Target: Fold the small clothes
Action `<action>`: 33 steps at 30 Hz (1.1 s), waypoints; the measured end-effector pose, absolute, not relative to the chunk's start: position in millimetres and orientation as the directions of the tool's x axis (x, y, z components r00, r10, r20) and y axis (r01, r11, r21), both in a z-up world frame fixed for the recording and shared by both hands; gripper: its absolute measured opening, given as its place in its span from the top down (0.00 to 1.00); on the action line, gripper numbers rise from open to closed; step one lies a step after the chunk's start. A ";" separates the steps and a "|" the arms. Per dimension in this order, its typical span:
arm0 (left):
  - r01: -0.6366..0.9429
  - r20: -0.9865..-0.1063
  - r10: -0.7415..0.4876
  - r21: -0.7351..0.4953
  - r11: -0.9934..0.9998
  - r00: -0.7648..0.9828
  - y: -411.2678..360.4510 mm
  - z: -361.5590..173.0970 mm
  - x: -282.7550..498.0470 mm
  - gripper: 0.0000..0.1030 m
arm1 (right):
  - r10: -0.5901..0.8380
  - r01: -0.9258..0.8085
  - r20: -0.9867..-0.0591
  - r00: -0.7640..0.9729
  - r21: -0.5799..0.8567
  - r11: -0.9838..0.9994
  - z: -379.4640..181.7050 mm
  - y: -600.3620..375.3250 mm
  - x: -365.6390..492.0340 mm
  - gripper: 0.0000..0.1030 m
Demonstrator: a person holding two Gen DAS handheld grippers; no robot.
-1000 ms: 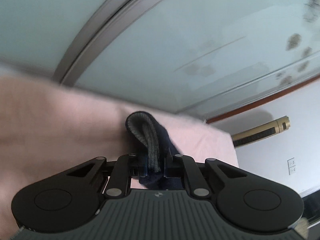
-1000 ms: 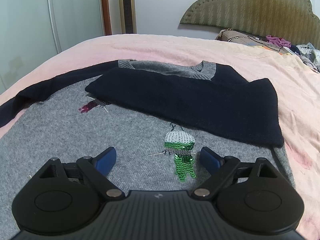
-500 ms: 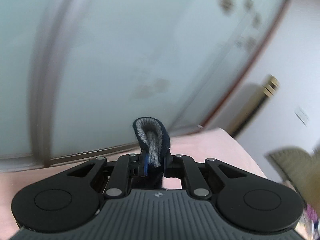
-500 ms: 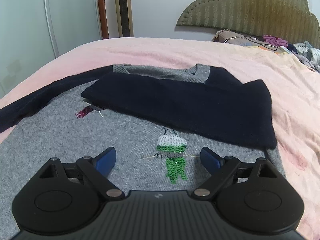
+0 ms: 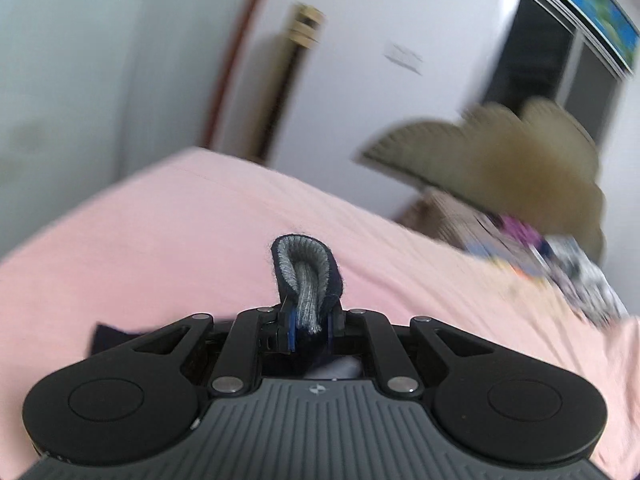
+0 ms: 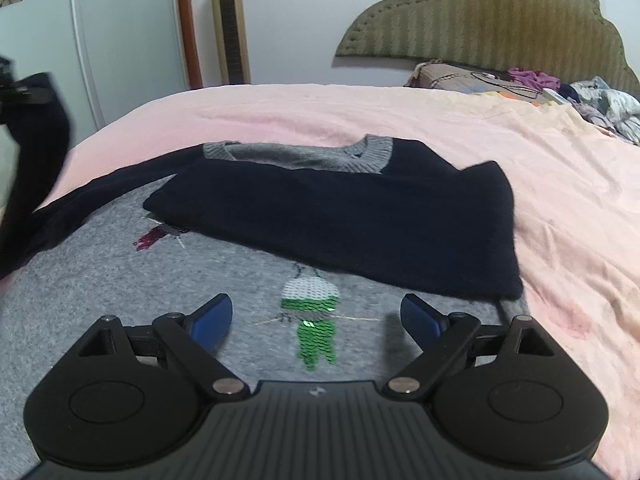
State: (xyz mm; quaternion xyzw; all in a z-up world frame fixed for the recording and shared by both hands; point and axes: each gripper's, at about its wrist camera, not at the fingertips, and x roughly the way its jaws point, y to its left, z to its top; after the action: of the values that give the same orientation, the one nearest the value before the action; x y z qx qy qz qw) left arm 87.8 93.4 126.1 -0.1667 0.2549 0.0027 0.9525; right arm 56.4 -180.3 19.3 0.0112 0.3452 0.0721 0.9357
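A: Where's the sweater (image 6: 168, 280)?
B: Spread grey-side-up on the pink bedspread (image 6: 560, 184), one navy sleeve (image 6: 360, 220) folded across the chest, just under the collar.
A: And the left gripper (image 5: 310, 326)?
B: Clamped tight on the other sleeve's cuff (image 5: 306, 276), which loops up between its pads, lifted off the bed.
A: The right gripper (image 6: 316, 318)?
B: Jaws wide apart, holding nothing, hovering over the green sequin figure (image 6: 314, 320)

Pink-sheeted bed (image 6: 360, 116) under an olive scalloped headboard (image 6: 492, 20), gold tower fan (image 6: 230, 20) against white wall (image 6: 296, 12)
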 end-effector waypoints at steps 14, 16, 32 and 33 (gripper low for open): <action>0.199 -0.682 -0.449 -0.417 0.887 0.577 -9.0 17.2 157.8 0.04 | 0.099 -0.027 -0.626 0.773 0.124 0.992 24.8 -221.5 56.2 0.11; 0.204 -0.668 -0.417 -0.376 0.904 0.616 -4.9 21.1 150.7 0.03 | 0.130 -0.039 -0.619 0.774 0.158 0.987 27.8 -227.8 59.0 0.11; -0.054 -0.611 -0.057 -0.161 0.985 0.790 86.0 60.5 93.5 0.00 | 0.655 -0.215 -0.484 0.581 0.685 0.697 5.4 -210.8 185.6 0.14; -0.052 -0.611 -0.055 -0.156 0.986 0.789 86.7 59.1 93.0 0.00 | 0.664 -0.221 -0.478 0.575 0.691 0.689 5.1 -208.8 187.4 0.17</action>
State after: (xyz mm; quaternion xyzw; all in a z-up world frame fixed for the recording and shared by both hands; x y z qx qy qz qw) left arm 93.0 86.7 59.1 -0.0824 0.3245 -0.0007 0.9423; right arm 187.4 -208.8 5.1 0.2932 0.3777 0.2640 0.8376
